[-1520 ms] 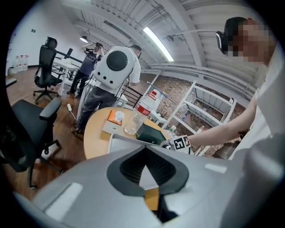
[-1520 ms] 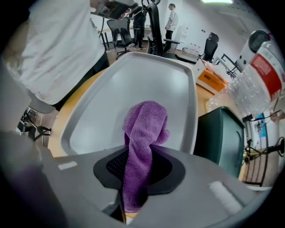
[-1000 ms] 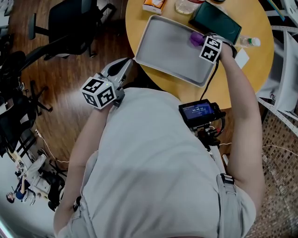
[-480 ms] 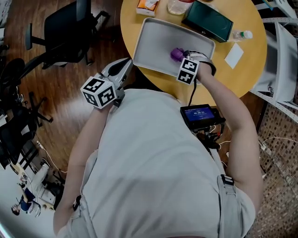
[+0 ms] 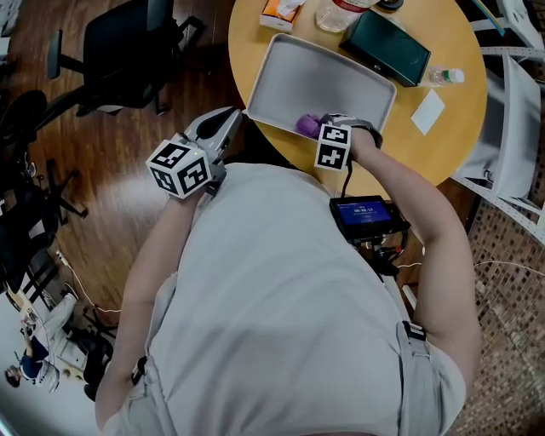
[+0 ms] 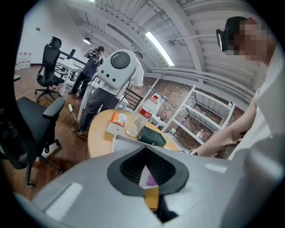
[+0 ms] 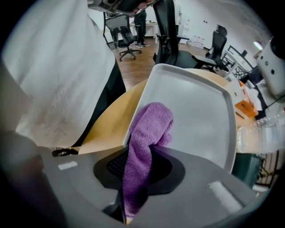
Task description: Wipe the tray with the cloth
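A grey metal tray [image 5: 324, 77] lies on the round wooden table [image 5: 447, 145]. My right gripper [image 5: 315, 128] is shut on a purple cloth [image 5: 305, 125], which rests on the tray's near edge. In the right gripper view the cloth [image 7: 149, 129] runs from between the jaws out onto the tray [image 7: 200, 107] at its near rim. My left gripper [image 5: 223, 128] hangs off the table's left edge, short of the tray, shut with nothing in it. Through the left gripper [image 6: 149, 196] I see the tray [image 6: 122, 142] and a bit of the cloth [image 6: 152, 180].
Beyond the tray stand a dark green box [image 5: 387, 47], an orange box [image 5: 281, 10] and a clear container [image 5: 336, 12]. A small bottle [image 5: 444, 77] and a white card [image 5: 428, 111] lie to the right. Office chairs [image 5: 128, 47] stand on the floor at left.
My right gripper has dragged the cloth from the tray's far right corner across to its near edge. The left gripper has stayed where it was.
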